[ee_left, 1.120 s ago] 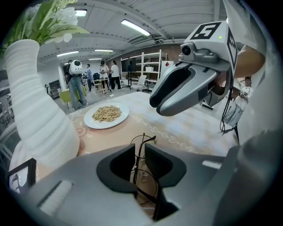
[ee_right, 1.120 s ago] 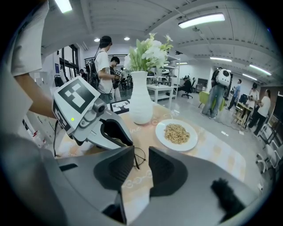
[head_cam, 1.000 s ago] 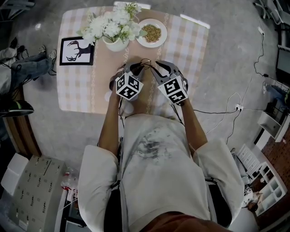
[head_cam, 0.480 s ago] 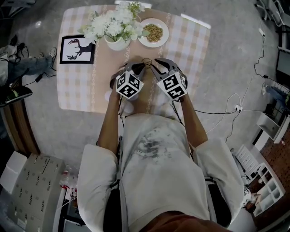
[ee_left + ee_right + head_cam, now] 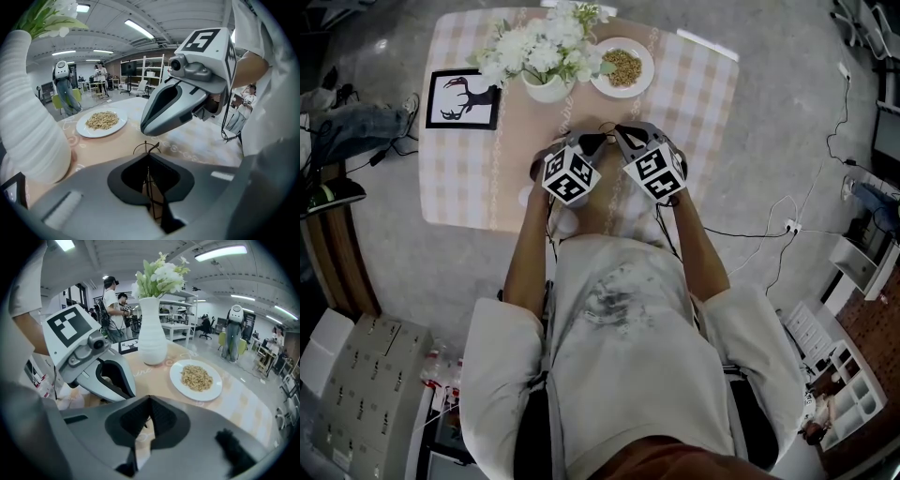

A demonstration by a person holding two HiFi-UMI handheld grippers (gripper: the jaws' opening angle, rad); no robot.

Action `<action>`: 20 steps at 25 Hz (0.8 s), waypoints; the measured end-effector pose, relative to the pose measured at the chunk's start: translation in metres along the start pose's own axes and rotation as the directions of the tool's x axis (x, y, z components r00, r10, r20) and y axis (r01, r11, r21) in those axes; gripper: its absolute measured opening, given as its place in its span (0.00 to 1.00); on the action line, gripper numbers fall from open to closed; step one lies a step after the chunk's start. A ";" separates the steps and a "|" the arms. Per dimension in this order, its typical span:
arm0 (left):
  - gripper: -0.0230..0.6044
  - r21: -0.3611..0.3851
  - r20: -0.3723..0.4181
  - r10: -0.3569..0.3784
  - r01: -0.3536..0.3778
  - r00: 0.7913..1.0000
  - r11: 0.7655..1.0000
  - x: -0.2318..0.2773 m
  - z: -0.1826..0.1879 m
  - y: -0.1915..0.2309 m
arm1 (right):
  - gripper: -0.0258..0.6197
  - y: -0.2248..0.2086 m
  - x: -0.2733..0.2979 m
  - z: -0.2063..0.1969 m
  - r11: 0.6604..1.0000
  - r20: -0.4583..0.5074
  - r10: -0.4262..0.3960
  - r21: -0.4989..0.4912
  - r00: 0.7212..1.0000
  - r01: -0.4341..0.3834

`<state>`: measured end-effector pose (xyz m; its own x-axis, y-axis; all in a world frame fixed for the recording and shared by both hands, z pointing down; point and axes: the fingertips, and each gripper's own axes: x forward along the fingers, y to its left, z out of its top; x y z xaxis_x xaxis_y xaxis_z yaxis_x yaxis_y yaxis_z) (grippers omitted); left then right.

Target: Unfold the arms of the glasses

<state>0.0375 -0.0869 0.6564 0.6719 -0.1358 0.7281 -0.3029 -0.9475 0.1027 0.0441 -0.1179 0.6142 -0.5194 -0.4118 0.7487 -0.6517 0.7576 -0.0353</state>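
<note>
The thin dark wire glasses (image 5: 604, 127) hang just above the table's middle, between the two gripper tips. My left gripper (image 5: 589, 141) is shut on them. In the left gripper view part of the wire frame (image 5: 146, 148) sticks up past the closed jaws of the left gripper (image 5: 149, 157). My right gripper (image 5: 621, 134) comes in from the right, its tip (image 5: 147, 127) just over the frame. Its jaws have just been closing and now stand shut, with a thin dark wire showing in the slit of the right gripper (image 5: 149, 402). The left gripper (image 5: 127, 391) sits close beside it.
A checked table (image 5: 694, 103) carries a white vase of flowers (image 5: 542, 89), a plate of grains (image 5: 622, 67) and a framed deer picture (image 5: 464, 98) beyond the grippers. The vase (image 5: 28, 117) stands close to the left gripper. Cables lie on the floor at right.
The right gripper has edged in toward the left one, and its jaws, spread before, have come together. The left gripper has kept its place.
</note>
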 end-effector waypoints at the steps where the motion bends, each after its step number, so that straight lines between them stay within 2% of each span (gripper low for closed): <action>1: 0.06 0.000 0.001 -0.005 0.005 1.000 1.000 0.000 0.000 -0.001 | 0.07 0.001 0.002 -0.001 1.000 -0.005 0.006 -0.003 1.000 -0.006; 16: 0.06 0.008 0.004 -0.041 0.041 0.999 0.999 -0.001 -0.001 -0.009 | 0.07 0.008 0.020 -0.022 0.998 -0.080 0.048 -0.030 0.996 -0.051; 20: 0.06 0.005 0.009 -0.037 0.036 0.999 0.999 -0.002 -0.002 -0.010 | 0.07 0.009 0.022 -0.025 0.997 -0.074 0.068 -0.017 0.995 -0.069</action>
<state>0.0377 -0.0761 0.6555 0.6885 -0.1037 0.7178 -0.2750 -0.9532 0.1260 0.0404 -0.1072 0.6466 -0.5200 -0.3211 0.7915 -0.6047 0.7929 -0.0755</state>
